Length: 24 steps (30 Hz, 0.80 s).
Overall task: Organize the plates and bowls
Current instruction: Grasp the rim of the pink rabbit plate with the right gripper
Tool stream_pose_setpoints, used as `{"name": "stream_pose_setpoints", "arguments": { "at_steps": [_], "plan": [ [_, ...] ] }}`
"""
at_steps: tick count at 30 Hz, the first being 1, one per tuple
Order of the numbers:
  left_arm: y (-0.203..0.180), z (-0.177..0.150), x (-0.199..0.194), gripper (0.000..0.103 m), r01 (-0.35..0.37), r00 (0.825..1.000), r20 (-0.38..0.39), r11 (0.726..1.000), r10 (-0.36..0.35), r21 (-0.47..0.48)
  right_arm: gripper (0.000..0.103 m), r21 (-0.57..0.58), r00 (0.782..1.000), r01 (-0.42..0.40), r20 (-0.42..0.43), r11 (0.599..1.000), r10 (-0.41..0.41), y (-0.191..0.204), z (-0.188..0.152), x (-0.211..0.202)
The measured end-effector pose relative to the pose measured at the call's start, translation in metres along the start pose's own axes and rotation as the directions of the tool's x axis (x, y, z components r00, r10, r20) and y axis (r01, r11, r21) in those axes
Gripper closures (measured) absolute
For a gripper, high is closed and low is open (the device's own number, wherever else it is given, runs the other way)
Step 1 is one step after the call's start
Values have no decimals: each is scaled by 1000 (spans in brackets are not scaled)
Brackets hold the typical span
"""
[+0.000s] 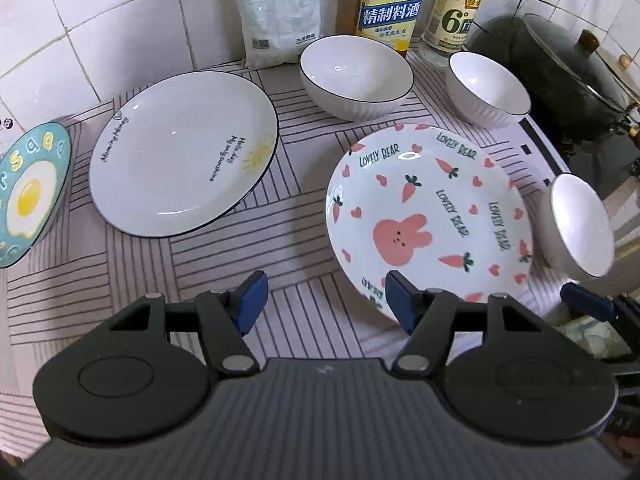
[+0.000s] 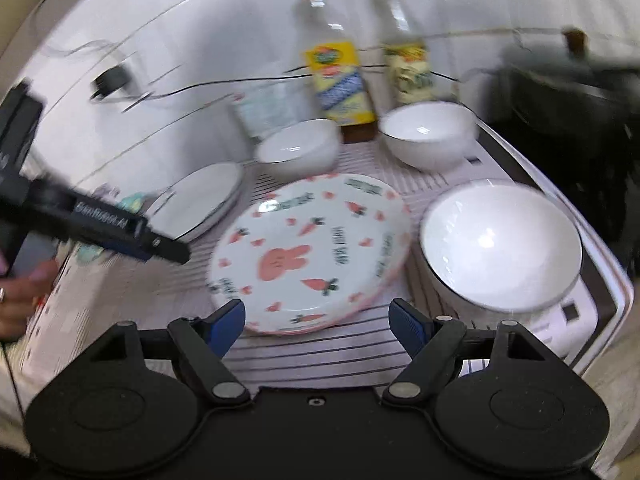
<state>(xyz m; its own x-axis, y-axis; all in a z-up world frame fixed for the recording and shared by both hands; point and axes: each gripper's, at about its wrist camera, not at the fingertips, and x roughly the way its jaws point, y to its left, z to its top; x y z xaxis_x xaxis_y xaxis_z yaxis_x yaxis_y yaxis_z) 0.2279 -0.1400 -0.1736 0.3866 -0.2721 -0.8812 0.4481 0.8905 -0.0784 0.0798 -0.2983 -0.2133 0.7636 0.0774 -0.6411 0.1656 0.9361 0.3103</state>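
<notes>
Nearest both cameras lies the rabbit plate at the bench's front edge, with the right gripper and left gripper poised over its near rim, fingers released and holding nothing. Beyond sit the black-rimmed plate and three white bowls. Sorting looks barely begun; next, one gripper must straddle a rim and clench.

Your mat carries everything. Rabbit plate sits front right, plain plate to its left, egg plate at far left edge. Two bowls stand behind, third bowl right of rabbit plate. Bottles and bag line wall behind bowls.
</notes>
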Motion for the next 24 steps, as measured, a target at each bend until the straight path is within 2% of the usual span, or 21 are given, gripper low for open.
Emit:
{"name": "stream_pose_setpoints", "arguments": {
  "at_steps": [6, 11, 13, 14, 16, 21, 24],
  "plan": [
    [-1, 5, 33, 38, 2, 1000, 16, 1000, -3, 27, 21, 83, 997, 46, 60, 996, -51, -10, -10, 27],
    [4, 13, 62, 41, 12, 1000, -9, 1000, -12, 19, 35, 142, 996, 58, 61, 988, -67, -13, -14, 45],
    [5, 16, 68, 46, 24, 1000, -14, 1000, -24, 19, 44, 154, 997, 41, 58, 987, -50, -12, -13, 49],
    [5, 17, 69, 47, 34, 999, -17, 999, -34, 17, 46, 155, 997, 34, 59, 987, -44, -11, -12, 51],
    [6, 19, 71, 60, 65, 998, -26, 998, -64, 6, 50, 166, 997, 43, 56, 985, -52, -10, -10, 54],
    [3, 22, 73, 79, 106, 994, -27, 994, -106, 30, 69, 223, 994, 79, 53, 972, -93, -16, -9, 58],
    [1, 21, 73, 78, 105, 994, -22, 994, -104, 40, 78, 248, 992, 105, 43, 963, -119, -18, -8, 60]
  ]
}}
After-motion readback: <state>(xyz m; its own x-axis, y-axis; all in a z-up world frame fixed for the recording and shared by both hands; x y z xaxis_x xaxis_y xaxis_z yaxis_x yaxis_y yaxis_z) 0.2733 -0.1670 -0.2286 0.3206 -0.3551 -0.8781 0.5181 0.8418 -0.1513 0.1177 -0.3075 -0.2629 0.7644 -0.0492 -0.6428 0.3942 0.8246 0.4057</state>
